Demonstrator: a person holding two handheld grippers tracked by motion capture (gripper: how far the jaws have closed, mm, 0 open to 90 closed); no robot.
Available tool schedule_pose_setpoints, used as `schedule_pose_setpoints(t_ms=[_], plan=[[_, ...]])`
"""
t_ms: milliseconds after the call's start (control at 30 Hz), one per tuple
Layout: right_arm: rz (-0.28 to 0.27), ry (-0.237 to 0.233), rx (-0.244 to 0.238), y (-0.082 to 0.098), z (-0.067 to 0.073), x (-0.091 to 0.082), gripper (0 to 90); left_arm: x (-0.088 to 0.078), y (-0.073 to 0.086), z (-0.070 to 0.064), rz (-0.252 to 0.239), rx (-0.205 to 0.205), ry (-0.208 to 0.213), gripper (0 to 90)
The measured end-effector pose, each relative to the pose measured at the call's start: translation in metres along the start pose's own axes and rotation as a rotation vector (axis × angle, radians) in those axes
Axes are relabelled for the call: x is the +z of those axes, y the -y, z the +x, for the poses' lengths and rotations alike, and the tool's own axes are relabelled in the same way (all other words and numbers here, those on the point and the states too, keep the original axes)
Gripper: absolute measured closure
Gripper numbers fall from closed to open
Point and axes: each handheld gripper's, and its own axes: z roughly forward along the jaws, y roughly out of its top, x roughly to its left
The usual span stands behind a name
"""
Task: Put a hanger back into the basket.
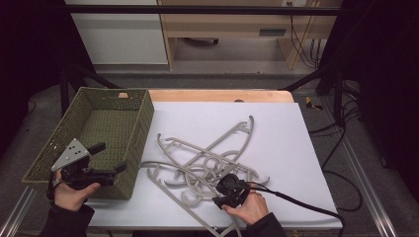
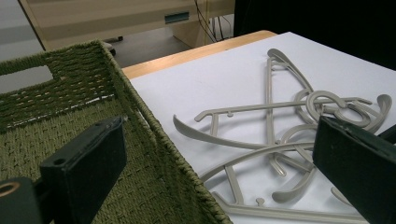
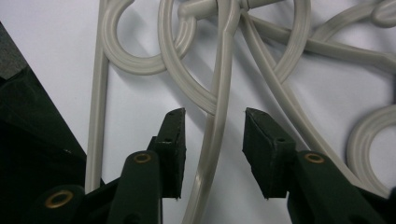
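Several grey plastic hangers [image 1: 207, 158] lie tangled on the white sheet [image 1: 276, 128]. My right gripper [image 1: 228, 183] is down at the near side of the pile. In the right gripper view its jaws [image 3: 212, 121] stand on either side of one hanger's thin arm [image 3: 223, 84], and a gap shows on each side, so the pads are not pressing on it. My left gripper [image 1: 112, 157] hangs open over the near right corner of the green woven basket [image 1: 143, 128]. In the left gripper view its jaws [image 2: 219, 140] are wide apart with nothing between them, above the basket's rim [image 2: 135, 102] and the hangers [image 2: 280, 121].
The basket stands at the left of the table, and its inside looks bare. A wooden table edge [image 1: 217, 95] runs behind the white sheet. A black cable [image 1: 306, 205] trails from the right gripper toward the near right corner. Furniture stands on the floor beyond the table.
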Motion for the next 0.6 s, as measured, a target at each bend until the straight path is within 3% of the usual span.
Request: schedule_pose_setpoints(t_ms=[400,600], plan=[[0.034,0.001,0.007,0.0003,-0.0003,0.0104,77.0,0.0016,0.0005,-0.0003,0.009,0.002,0.001,2.6],[0.040,-0.006,0.038,-0.0002,0.0002,0.0101,78.6,0.0016,0.0005,-0.0003,0.010,0.002,0.000,2.7]])
